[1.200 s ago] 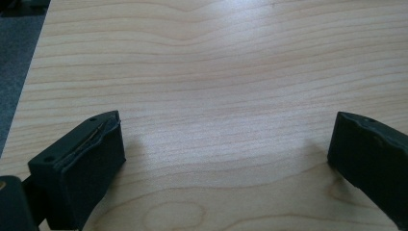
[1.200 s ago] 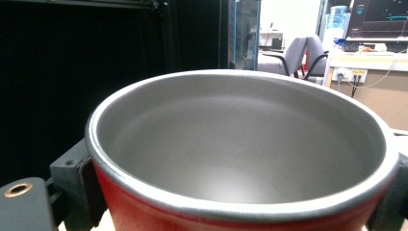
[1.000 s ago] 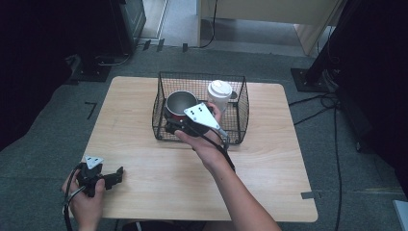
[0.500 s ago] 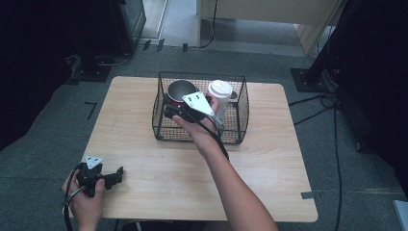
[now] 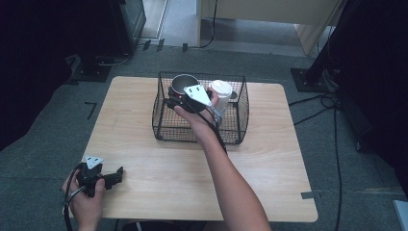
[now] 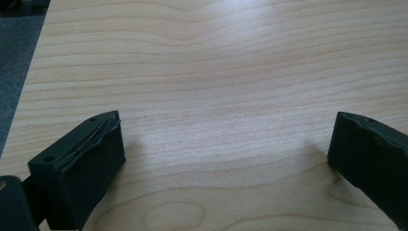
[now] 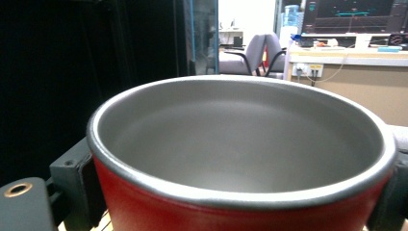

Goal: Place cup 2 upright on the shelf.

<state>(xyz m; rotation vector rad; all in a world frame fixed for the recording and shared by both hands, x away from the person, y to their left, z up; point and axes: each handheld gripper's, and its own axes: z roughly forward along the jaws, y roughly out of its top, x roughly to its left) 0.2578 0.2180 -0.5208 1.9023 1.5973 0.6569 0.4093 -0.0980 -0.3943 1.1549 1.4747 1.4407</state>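
A red cup (image 5: 185,85) with a grey inside sits between the jaws of my right gripper (image 5: 184,99), which is shut on its sides. In the right gripper view the red cup (image 7: 240,159) is close up, with the right gripper (image 7: 231,211) clamped on either side of it. The cup is within the far left part of the black wire basket (image 5: 202,131); I cannot tell whether it rests on the bottom. A white lidded paper cup (image 5: 222,90) stands beside it in the basket. My left gripper (image 5: 114,176) lies open on the table (image 5: 269,163) at the near left, with nothing between the jaws of the left gripper (image 6: 226,159).
The basket stands at the table's far middle. Cables and dark stands lie on the grey floor around the table. A person's right forearm (image 5: 226,168) reaches across the table's middle to the basket.
My right gripper has carried the red cup farther from the person, deeper into the basket's far left corner. The left gripper has stayed where it was.
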